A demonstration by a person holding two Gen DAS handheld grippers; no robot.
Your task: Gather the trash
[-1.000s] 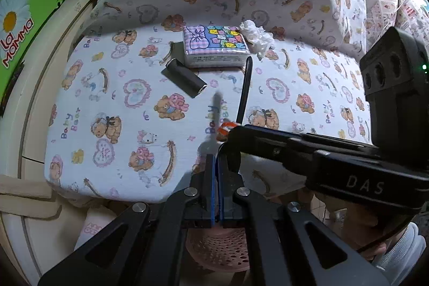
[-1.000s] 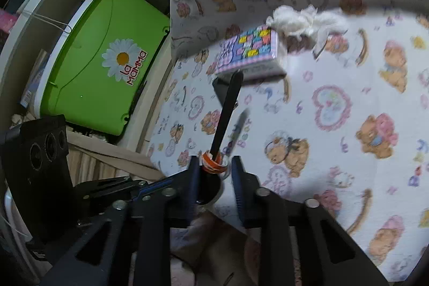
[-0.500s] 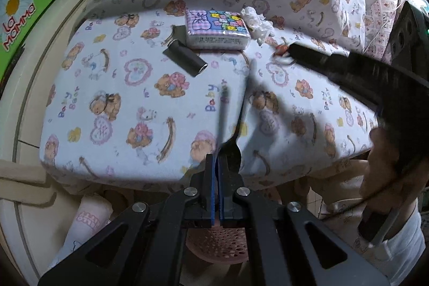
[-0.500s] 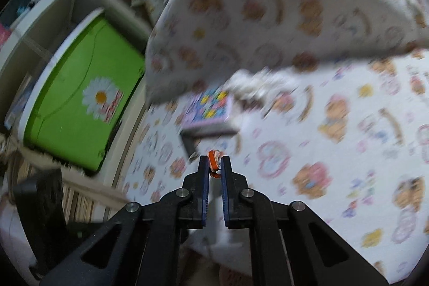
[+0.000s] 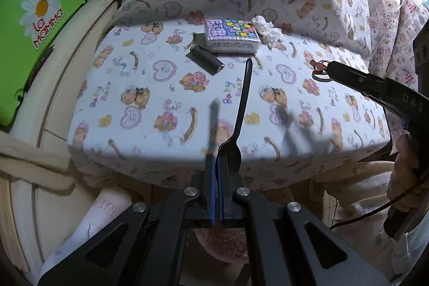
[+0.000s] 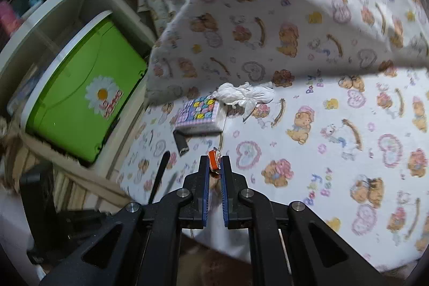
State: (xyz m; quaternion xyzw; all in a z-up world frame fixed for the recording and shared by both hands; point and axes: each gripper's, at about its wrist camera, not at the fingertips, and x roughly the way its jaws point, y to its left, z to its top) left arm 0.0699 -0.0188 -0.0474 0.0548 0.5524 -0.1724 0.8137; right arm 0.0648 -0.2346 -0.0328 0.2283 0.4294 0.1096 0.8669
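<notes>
The small orange scrap (image 6: 214, 158) is pinched at the tips of the right gripper (image 6: 214, 165), low in the centre of the right wrist view; in the left wrist view it shows at the right edge, held above the bedsheet (image 5: 166, 87). A second ago this gripper lay across the lower right of the left wrist view, its fingers still spread around the scrap at the tines of the black plastic fork (image 5: 242, 103); since then they have closed on it and lifted it away to the right. The left gripper (image 5: 215, 165), fingers pressed together, holds the fork by its tines, handle pointing up the frame, as before.

Further up the sheet, printed with bears and hearts, lie a dark cylinder (image 5: 205, 59), a purple tissue pack (image 5: 232, 35) and a crumpled white tissue (image 5: 266, 30), unmoved. A green box with a daisy (image 5: 40, 7) fills the upper left. A pink perforated basket (image 5: 222, 243) sits below the left gripper, and a hand (image 5: 405, 168) grips the right tool.
</notes>
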